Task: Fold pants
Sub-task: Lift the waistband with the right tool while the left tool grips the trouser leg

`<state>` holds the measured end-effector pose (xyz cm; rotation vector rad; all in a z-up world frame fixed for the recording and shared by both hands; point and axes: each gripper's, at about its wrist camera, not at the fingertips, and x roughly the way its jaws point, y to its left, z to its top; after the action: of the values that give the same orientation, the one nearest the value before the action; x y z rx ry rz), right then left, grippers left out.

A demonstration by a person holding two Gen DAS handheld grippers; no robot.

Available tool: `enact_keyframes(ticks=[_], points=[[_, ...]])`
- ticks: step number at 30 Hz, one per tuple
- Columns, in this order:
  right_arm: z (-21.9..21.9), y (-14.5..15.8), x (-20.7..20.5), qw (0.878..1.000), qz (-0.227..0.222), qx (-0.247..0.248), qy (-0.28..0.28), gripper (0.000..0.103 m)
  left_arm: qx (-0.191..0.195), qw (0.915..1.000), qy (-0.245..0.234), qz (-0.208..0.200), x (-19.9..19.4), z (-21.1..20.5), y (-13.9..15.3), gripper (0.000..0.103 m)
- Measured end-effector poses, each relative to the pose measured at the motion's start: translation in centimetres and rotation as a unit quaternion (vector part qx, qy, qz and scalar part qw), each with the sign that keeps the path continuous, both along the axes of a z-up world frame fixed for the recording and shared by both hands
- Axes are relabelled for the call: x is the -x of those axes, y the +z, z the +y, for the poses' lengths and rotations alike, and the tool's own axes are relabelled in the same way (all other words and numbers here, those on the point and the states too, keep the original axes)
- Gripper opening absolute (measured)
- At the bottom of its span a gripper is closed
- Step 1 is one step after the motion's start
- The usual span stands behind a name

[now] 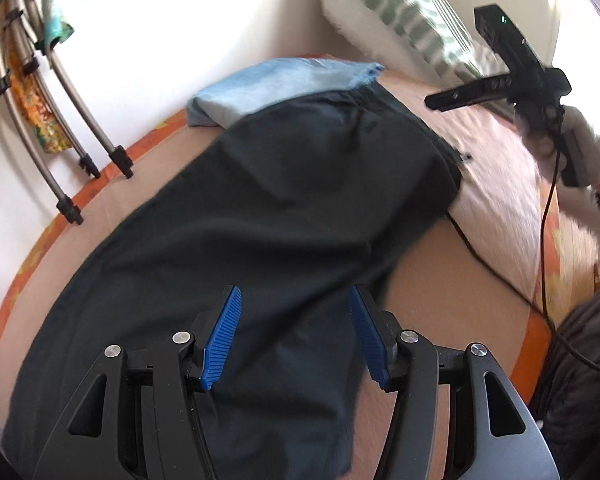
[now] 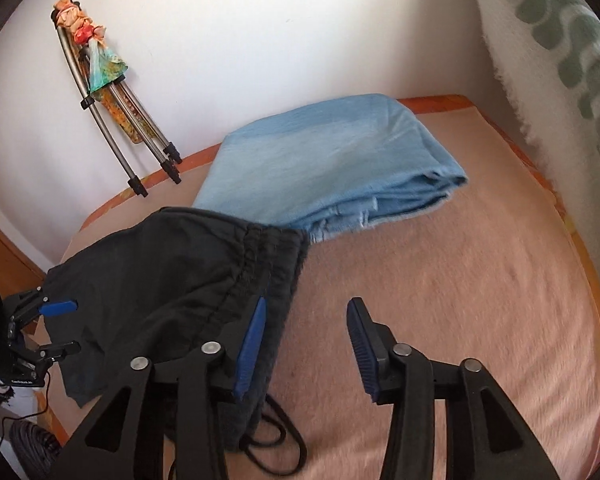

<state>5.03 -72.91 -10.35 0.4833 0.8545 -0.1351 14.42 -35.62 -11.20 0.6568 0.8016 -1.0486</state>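
Left gripper [image 1: 296, 336]: ribbed blue pads [image 1: 222, 338] stood apart, jaws open, nothing gripped, dark pants [image 1: 260, 200] seen flat beneath them. Right gripper [image 2: 308, 344]: jaws parted, nothing pinched; left pad is seen just beside the gathered elastic waistband [image 2: 256, 256], contact cannot be told. Pants: dark, matte, thin woven cloth, long axis run from near left to far right in the left wrist view, waistband at the far end, leg end near. A black drawstring [image 2: 276, 436] is looped on the fuzzy pink blanket [image 2: 440, 280]. Open blanket is left to the right of the pants. Farther off, folded light-blue jeans [image 2: 340, 156] are overlapped by the waistband. Beyond, tripod legs [image 2: 140, 148] are leaned on the white wall [image 2: 260, 40]; a green-patterned pillow [image 2: 560, 60] is at far right.
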Motion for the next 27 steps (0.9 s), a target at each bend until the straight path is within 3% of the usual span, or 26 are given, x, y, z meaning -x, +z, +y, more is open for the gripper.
enact_keyframes(ticks=[1,4,8,18,21,23,27], points=[[0.3,-0.2,1.5,1.000,0.000,-0.027,-0.009,0.065,-0.007,0.9999,-0.005,0.005,0.5,0.3,-0.3,0.056],[1.4,-1.6,4.3,0.996,0.015,-0.085,-0.032,0.066,-0.032,0.9993,-0.015,0.008,2.1,1.0,-1.4,0.056],[2.6,-4.1,5.6,0.982,0.030,-0.174,-0.067,0.066,-0.045,0.9989,-0.010,0.010,3.1,1.7,-2.0,0.056],[4.2,-5.8,3.8,0.960,-0.004,-0.258,-0.109,0.066,-0.071,0.9975,-0.006,0.000,4.2,3.9,-2.8,0.056],[3.9,-6.7,3.3,0.945,-0.023,-0.297,-0.134,0.066,-0.071,0.9974,-0.011,0.000,4.5,3.9,-3.0,0.056],[3.8,-7.0,2.9,0.936,-0.032,-0.318,-0.146,0.065,-0.079,0.9963,-0.020,-0.025,4.9,3.5,-3.2,0.056],[4.1,-7.1,2.5,0.929,-0.036,-0.331,-0.160,0.066,-0.079,0.9961,-0.022,-0.031,4.6,3.2,-3.6,0.055]])
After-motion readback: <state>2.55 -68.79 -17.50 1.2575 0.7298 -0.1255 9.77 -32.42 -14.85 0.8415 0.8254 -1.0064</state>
